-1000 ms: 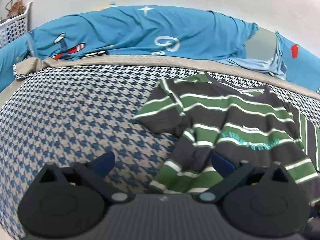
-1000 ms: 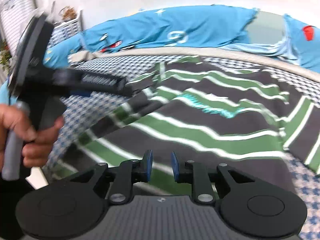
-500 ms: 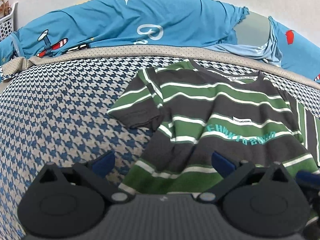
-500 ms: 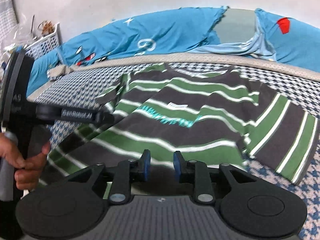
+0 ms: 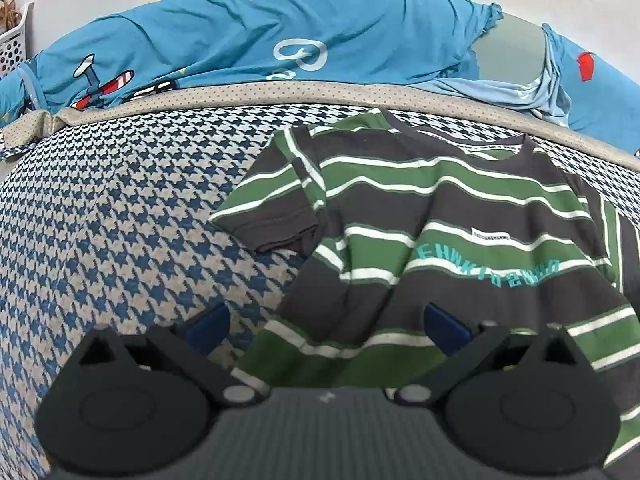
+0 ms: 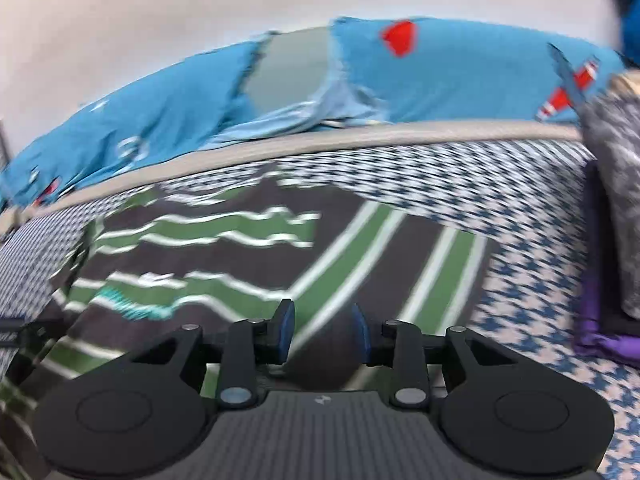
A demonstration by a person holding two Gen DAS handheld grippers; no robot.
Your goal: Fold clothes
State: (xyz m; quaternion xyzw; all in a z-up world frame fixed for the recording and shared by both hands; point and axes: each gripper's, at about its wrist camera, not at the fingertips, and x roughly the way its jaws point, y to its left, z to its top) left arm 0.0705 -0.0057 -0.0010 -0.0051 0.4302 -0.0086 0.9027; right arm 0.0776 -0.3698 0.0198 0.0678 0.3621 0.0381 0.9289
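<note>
The right wrist view is smeared by motion, so the shirt (image 6: 224, 256) beyond the right hand-held gripper (image 6: 323, 332) shows wavering stripes and its teal lettering cannot be read. At that view's right edge a grey bundle (image 6: 616, 208) on something purple (image 6: 600, 344) is cut off and too blurred to identify. In the left wrist view, the left hand-held gripper (image 5: 327, 326) hides the shirt's (image 5: 440, 216) hem, and the right edge cuts its far sleeve. A white basket (image 5: 14, 40) is clipped far left.

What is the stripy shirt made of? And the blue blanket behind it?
The stripy shirt looks like soft knit cotton, matte: it wrinkles and lies limp on the bed. The blue blanket seems a thin, smooth woven cloth, with fine creases and printed planes. The exact fibre can't be told.
</note>
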